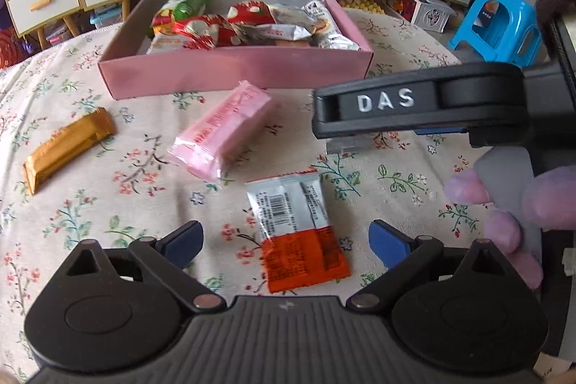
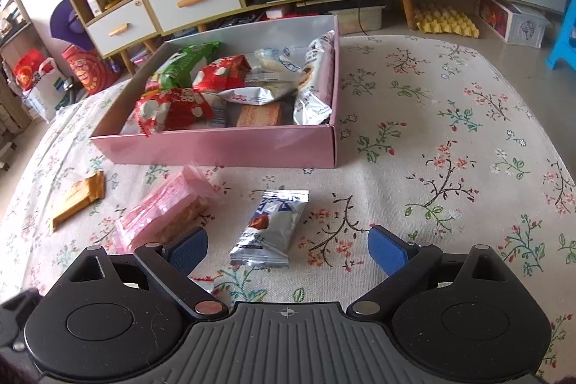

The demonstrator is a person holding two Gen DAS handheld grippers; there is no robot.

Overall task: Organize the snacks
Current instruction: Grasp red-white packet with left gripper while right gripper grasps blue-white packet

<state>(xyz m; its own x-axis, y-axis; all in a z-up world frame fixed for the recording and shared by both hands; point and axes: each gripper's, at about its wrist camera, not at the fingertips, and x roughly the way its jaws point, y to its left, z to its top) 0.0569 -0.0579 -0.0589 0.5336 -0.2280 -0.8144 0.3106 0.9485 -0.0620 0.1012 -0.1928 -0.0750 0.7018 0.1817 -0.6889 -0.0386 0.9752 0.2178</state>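
Left wrist view: silver-and-orange snack packet [image 1: 300,233] lies barcode-up; both grippers' jaws spread.

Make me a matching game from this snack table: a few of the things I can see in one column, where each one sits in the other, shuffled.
Things:
1. gold bar
2. pink packet
3. silver and orange packet
4. green bag

Places:
A. inside the pink box
B. between the open jaws of the left gripper
C. far left on the flowered cloth
D. on the cloth just in front of the box

Pairs: 1-C, 2-D, 3-B, 4-A
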